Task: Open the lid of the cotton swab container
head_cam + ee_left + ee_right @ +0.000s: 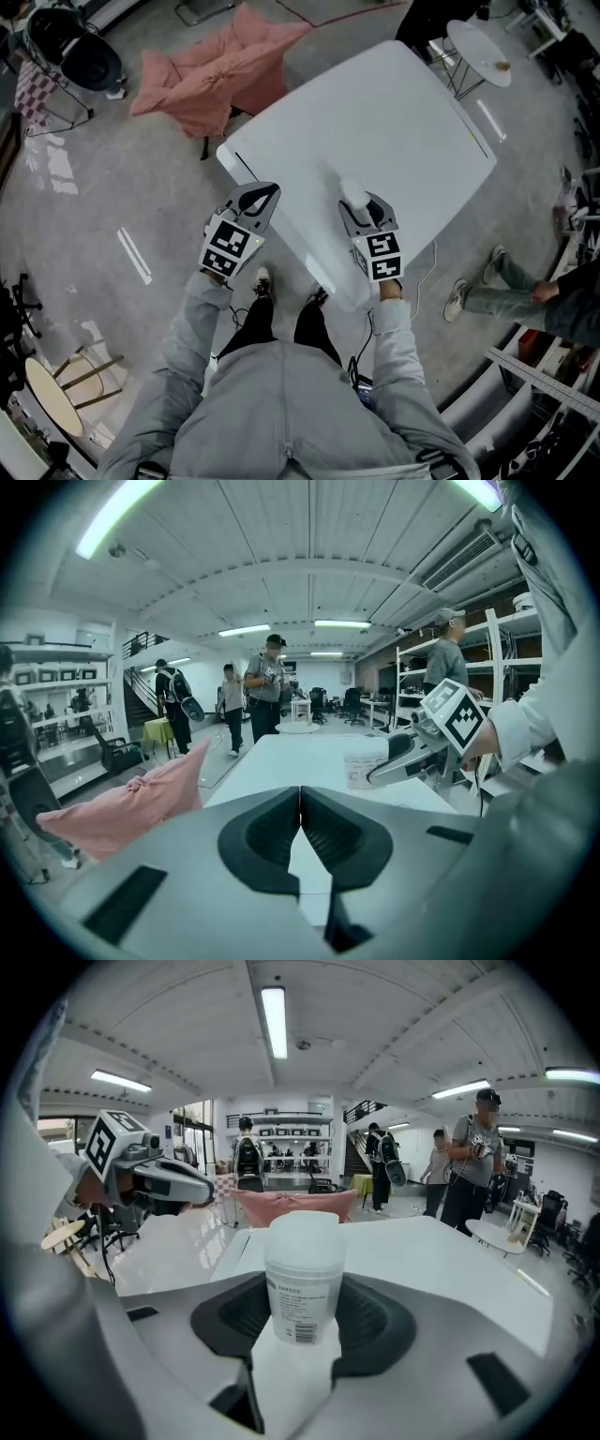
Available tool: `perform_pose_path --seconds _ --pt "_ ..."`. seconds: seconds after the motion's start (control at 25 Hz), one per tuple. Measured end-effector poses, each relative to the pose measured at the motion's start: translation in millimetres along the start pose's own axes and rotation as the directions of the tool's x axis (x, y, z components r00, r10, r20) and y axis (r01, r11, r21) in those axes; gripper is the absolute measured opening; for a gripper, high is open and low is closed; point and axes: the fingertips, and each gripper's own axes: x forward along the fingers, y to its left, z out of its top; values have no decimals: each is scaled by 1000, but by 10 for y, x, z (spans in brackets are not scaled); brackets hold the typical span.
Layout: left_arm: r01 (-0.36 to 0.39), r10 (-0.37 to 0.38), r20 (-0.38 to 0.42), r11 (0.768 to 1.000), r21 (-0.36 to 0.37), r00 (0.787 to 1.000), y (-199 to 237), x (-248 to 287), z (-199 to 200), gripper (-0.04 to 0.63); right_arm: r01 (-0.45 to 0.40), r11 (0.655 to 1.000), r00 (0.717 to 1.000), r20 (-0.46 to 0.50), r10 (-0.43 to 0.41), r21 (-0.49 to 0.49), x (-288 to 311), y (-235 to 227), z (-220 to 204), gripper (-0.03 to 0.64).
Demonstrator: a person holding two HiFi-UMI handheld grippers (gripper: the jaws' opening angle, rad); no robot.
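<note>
The cotton swab container (pixel 302 1274) is a small white tub with a lid on top and a printed label. It stands upright between the pads of my right gripper (pixel 302 1324), which is shut on its body. In the head view the container (pixel 353 194) is held over the near part of the white table (pixel 403 122), at the tip of the right gripper (pixel 363 208). My left gripper (pixel 300 810) has its jaws together with nothing between them. It hovers off the table's left edge (pixel 263 194), apart from the container (pixel 361 766).
A pink cushion (pixel 217 75) lies on the floor beyond the table's left corner. A small round table (pixel 480 52) stands at the far right. Several people stand in the room (pixel 267 691). Someone's legs (pixel 497 281) are to the right of the table.
</note>
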Motion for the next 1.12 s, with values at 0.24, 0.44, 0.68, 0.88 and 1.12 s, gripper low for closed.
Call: perform_pose_path --seconds 0.24,0.44,0.68,0.88,1.12 --pt "-3 2 44 1000 22 999 -4 -136 275 23 49 999 998 31 -48 -23 -313 -60 294 218" --pt "-3 0 78 999 43 997 -111 -273 499 23 84 995 995 65 -81 -44 -685 -43 521 218" --pt "-3 -8 130 996 85 991 -207 -449 874 23 105 990 991 96 -96 -92 -1164 43 833 218" --pt "-1 -22 179 992 126 984 -260 -546 1240 23 157 982 980 142 -141 -104 -1500 -7 1117 218" --pt "-9 -31 222 984 175 975 -371 -721 1498 23 211 971 963 196 -186 -116 -1896 -32 1324 218"
